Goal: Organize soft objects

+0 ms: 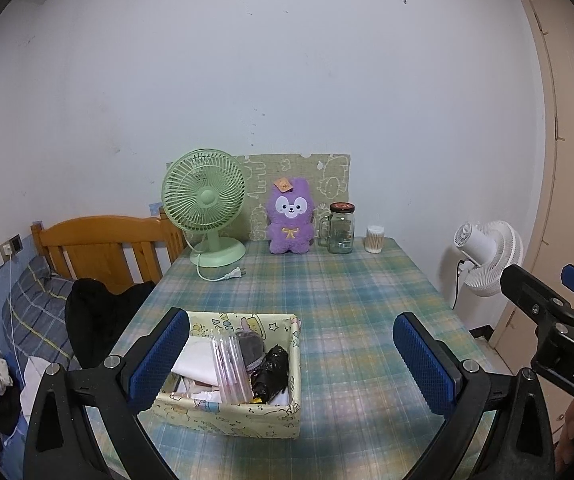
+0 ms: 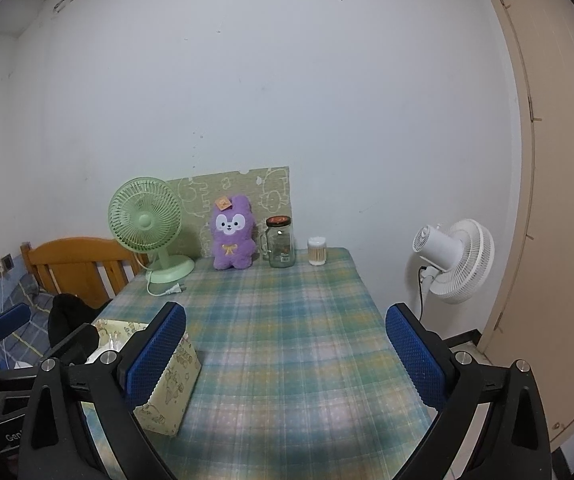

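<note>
A purple plush rabbit (image 1: pixel 290 217) sits upright at the far edge of the plaid table, against a patterned board; it also shows in the right wrist view (image 2: pixel 233 234). A yellow patterned fabric box (image 1: pixel 231 412) stands near the table's front left, holding white cloth, a clear packet, a grey soft item and a black bundle. My left gripper (image 1: pixel 291 360) is open and empty, just above the box's right side. My right gripper (image 2: pixel 285 354) is open and empty over the table's front, with the box (image 2: pixel 169 384) at its left finger.
A green desk fan (image 1: pixel 206 208) with loose plug, a glass jar (image 1: pixel 341 228) and a cotton-swab tub (image 1: pixel 375 239) line the table's far edge. A white floor fan (image 2: pixel 453 260) stands right of the table. A wooden bed and dark clothes (image 1: pixel 99 312) lie left.
</note>
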